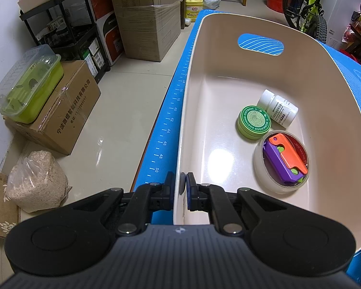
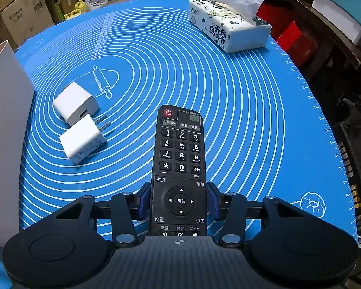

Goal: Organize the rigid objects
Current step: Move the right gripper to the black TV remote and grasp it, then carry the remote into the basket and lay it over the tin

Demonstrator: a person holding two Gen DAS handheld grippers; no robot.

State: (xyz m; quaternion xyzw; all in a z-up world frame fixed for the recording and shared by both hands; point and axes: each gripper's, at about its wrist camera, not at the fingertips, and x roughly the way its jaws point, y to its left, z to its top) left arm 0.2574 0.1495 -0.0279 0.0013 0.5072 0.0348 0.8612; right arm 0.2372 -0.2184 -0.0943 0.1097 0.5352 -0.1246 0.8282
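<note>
The left gripper (image 1: 180,187) is pinching the beige bin's (image 1: 228,19) near rim. Inside are lying a green tin (image 1: 254,123) reading "WORMWOOD SOOTHING OINTMENT", a white bottle (image 1: 278,108) and a tape roll (image 1: 264,171). The right gripper (image 2: 179,201) is flanking a black remote (image 2: 180,159) marked "TV/AV" on the blue mat (image 2: 252,120), pads at its sides; two white chargers (image 2: 78,120) are lying left, a tissue pack (image 2: 228,29) far right.

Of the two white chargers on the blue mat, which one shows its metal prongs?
The nearer charger, closer to the right gripper: its two prongs point toward the remote. The farther charger shows only its USB port.
</note>
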